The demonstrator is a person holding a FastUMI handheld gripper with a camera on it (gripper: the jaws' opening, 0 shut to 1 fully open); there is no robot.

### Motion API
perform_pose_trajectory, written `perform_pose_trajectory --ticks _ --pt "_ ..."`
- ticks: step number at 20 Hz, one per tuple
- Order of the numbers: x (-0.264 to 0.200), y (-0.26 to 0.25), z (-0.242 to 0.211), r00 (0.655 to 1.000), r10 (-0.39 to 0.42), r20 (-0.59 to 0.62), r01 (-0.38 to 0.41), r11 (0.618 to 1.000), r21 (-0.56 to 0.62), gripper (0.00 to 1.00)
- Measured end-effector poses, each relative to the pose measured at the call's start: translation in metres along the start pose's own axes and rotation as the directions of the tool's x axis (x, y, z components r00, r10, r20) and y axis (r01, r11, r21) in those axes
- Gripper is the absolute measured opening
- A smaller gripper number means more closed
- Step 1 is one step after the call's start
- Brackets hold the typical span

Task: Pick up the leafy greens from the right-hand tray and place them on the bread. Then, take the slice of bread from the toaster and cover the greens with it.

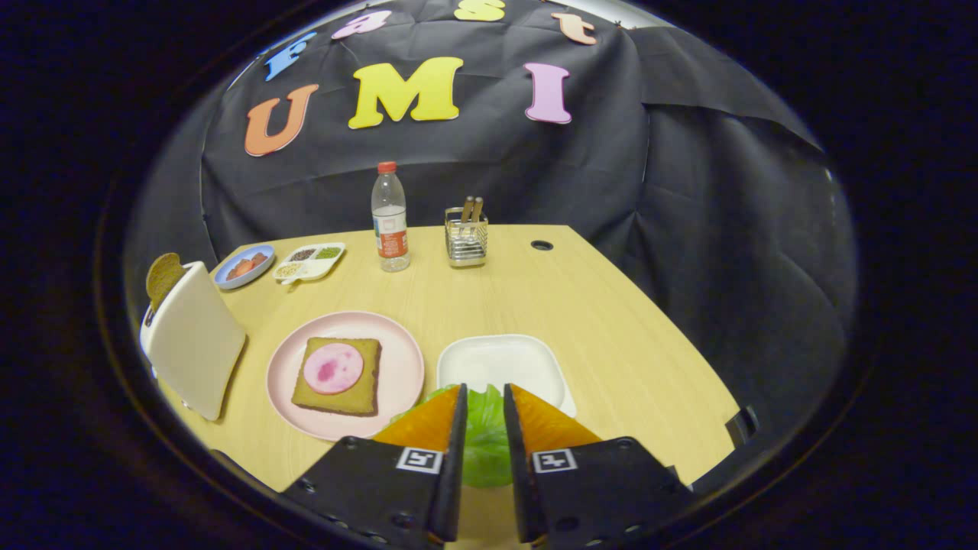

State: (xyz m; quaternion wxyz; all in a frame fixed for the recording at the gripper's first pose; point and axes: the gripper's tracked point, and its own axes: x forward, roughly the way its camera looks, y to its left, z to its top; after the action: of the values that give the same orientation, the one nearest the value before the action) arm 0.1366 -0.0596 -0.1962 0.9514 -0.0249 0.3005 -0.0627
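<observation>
Bench (596,305), pale wood, carrying every item of the task. Toaster (195,336), white, at the far left, with a slice of bread (163,276) standing up out of its slot. Pink plate (397,359), just right of the toaster, bearing a square of bread (340,393) topped by a round pink slice (333,367). White tray (500,359), right of the plate and just ahead of the fingers, its visible part bare. Hand-held gripper (485,412), fingers closed in on the leafy greens (484,443), which sit between them with green showing in the gap and past the left finger; both fingers appear to press on the leaves.

Governing relation: the bread on the plate lies ahead and to the left of the gripper, close by, the tray straight ahead. The greens appear gathered at the near edge of the tray; whether they are lifted off it cannot be told. The coming move is judged a short carry leftward over the plate rim.

Background: bottle (390,221), wire holder (467,238), sectioned dish (309,262), blue dish (244,266).
</observation>
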Motion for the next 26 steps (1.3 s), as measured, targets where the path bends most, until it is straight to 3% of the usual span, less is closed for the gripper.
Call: perform_pose_trajectory --ticks 2,5,6,11,14,17,18,23,26 --pt "0.002 0.004 -0.013 1.0 0.003 -0.025 -0.002 1.0 0.005 0.61" --pt "0.01 0.006 -0.038 0.996 -0.003 -0.086 0.005 1.0 0.028 0.98" --pt "0.014 0.007 -0.048 0.994 -0.002 -0.111 0.006 0.999 0.036 0.99" --pt "0.033 0.022 -0.079 0.98 0.05 -0.192 -0.038 0.997 0.066 0.99" --pt "0.035 0.04 -0.078 0.982 0.08 -0.172 -0.078 0.997 0.017 0.46" --pt "0.036 0.047 -0.078 0.982 0.07 -0.178 -0.072 0.997 -0.006 0.06" --pt "0.036 0.047 -0.079 0.982 0.062 -0.181 -0.065 0.998 -0.013 0.01" --pt "0.015 0.026 -0.07 0.983 0.048 -0.177 -0.025 0.992 0.126 0.01" --pt "0.017 0.024 -0.084 0.97 0.065 -0.234 -0.027 0.987 0.16 0.38"
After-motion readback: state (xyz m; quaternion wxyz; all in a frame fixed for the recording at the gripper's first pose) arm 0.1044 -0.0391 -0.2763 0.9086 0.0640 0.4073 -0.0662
